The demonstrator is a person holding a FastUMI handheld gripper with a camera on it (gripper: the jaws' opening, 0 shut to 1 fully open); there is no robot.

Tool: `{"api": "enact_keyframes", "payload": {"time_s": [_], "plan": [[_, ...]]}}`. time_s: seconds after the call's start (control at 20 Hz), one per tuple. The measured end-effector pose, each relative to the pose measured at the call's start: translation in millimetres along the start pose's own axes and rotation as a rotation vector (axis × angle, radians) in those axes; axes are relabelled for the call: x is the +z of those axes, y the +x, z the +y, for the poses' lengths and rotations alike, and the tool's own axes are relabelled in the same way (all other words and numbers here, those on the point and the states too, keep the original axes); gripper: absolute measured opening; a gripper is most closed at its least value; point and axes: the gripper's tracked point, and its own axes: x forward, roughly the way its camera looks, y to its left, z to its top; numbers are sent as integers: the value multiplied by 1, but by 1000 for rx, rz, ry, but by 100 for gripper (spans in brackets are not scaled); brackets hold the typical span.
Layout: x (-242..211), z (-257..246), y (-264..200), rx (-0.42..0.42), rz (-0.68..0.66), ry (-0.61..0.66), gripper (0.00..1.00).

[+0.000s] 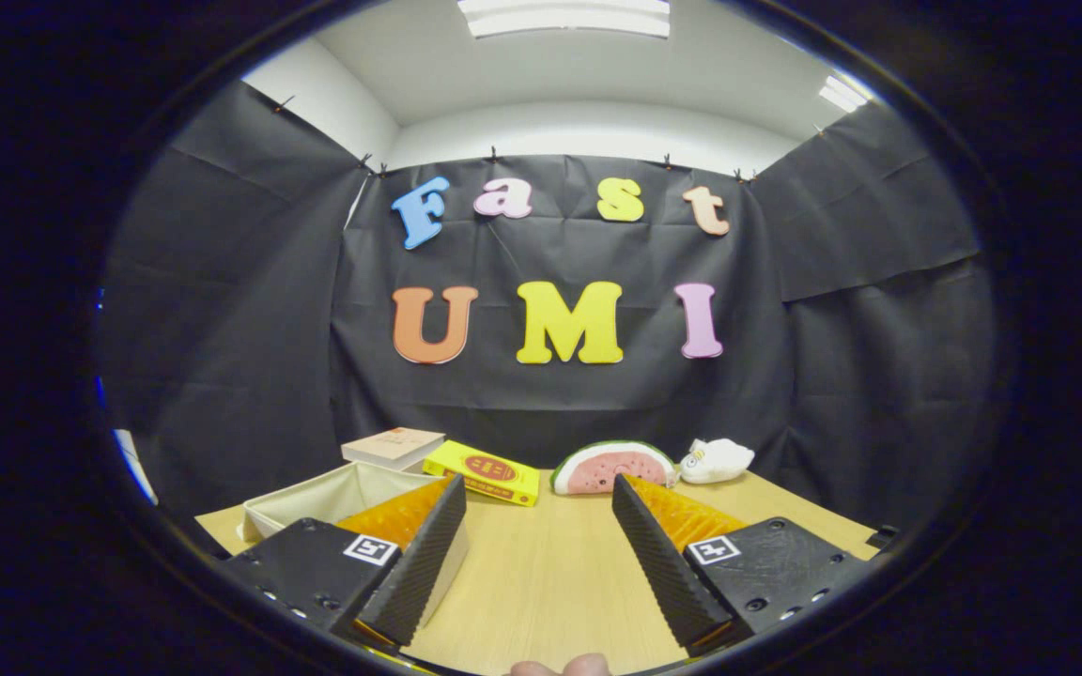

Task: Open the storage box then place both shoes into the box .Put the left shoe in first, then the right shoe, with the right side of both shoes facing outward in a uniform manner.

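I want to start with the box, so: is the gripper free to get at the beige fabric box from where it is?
Probably yes. The gripper is open and holds nothing, and the fabric box sits open-topped just beyond its left finger, with nothing between them on the wooden table.

The gripper (538, 493) is black, with ridged black pads and bumpy orange backs on its fingers (428, 554); nothing is held between them. A black-and-white square mark is seen on each side. The table (541, 573) is light wood. The storage box (316, 502) is cream. A yellow box (485, 472) with a red oval, a pink-and-green watermelon toy (611, 467), a white plush toy (718, 460) and a pale book (394, 446) are seen at the far edge.
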Motion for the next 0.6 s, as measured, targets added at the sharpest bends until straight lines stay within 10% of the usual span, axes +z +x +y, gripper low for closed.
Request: {"api": "enact_keyframes", "payload": {"time_s": [0.6], "plan": [[-5,18,3,1,31,-35,95]]}}
